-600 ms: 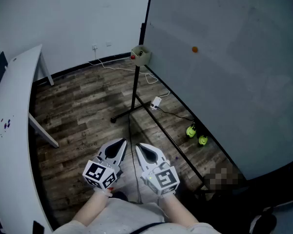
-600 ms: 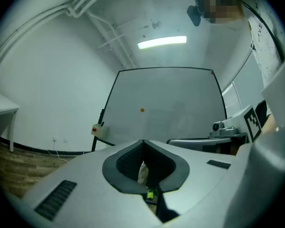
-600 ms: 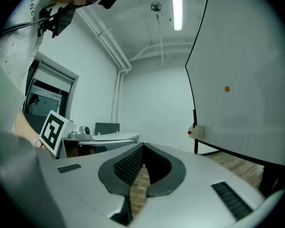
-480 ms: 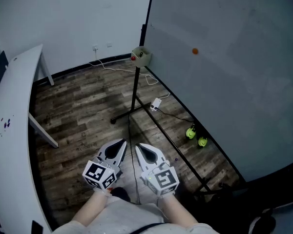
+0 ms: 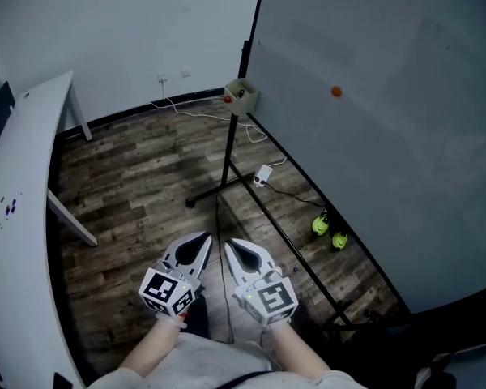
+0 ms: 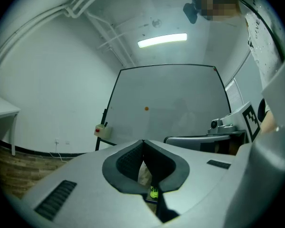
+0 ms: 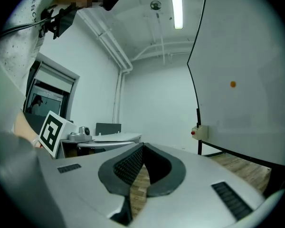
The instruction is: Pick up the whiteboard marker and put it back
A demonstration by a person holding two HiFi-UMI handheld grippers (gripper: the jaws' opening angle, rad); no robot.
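Holding my left gripper [image 5: 199, 245] and right gripper [image 5: 236, 250] side by side | both jaws closed, empty | whiteboard [image 5: 389, 96] at right

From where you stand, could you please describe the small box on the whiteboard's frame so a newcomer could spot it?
Find the large whiteboard on the right and follow its black left edge down to the bottom corner, where the small beige box sits. Unlike the orange dot on the board's face and the green objects on the floor, it carries a red spot.
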